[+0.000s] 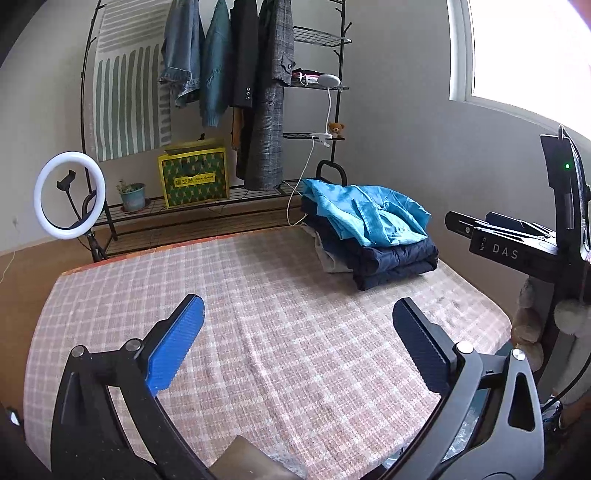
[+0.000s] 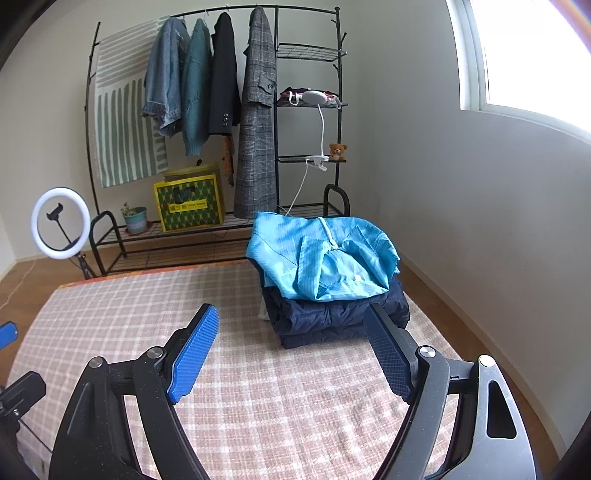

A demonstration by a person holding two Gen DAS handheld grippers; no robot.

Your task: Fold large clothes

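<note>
Two grippers, left gripper (image 1: 297, 332) and right gripper (image 2: 291, 341), hover spread wide and empty. Atop the navy padded jacket (image 2: 332, 314), the light-blue jacket (image 2: 325, 258) looks thin, limp and slippery; pinch its collar or shoulders.

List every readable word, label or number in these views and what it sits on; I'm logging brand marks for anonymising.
"DAS": white letters on the black body of the right hand-held gripper, seen from the left wrist view; any further letters are cut off.
Yellow label on the yellow-green box on the clothes rack: Chinese characters and small Latin print, too blurred to read.
No other text is readable.
</note>
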